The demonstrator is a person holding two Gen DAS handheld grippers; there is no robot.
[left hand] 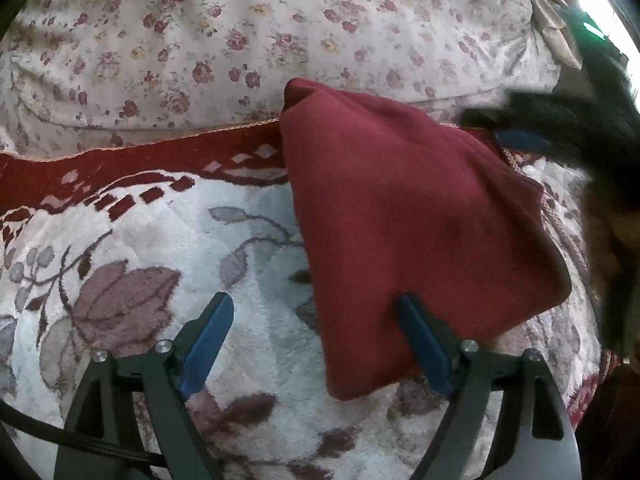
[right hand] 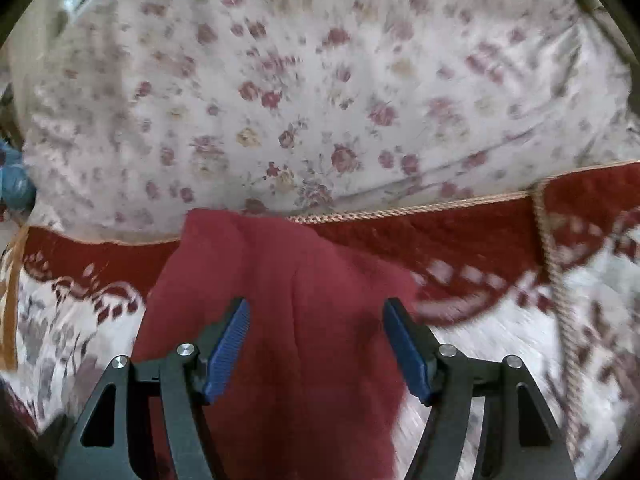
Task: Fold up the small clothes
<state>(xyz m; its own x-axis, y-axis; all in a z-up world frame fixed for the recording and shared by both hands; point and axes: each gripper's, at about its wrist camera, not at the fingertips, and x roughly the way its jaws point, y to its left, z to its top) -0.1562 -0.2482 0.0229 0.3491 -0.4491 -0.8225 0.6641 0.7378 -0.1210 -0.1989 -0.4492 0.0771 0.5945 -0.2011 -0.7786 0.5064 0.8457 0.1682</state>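
Centrally, a soft, light maroon garment is shown; both the left hand-held gripper and right hand-held gripper are spread wide, empty; corners are judged best gripped.

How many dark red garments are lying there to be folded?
1. The single dark red fleece garment lies on the plush floral rug, its far tip reaching the rose-print white sheet. Others may lie out of view.

A home bedroom: rose-print bedsheet behind a plush floral blanket with red border.
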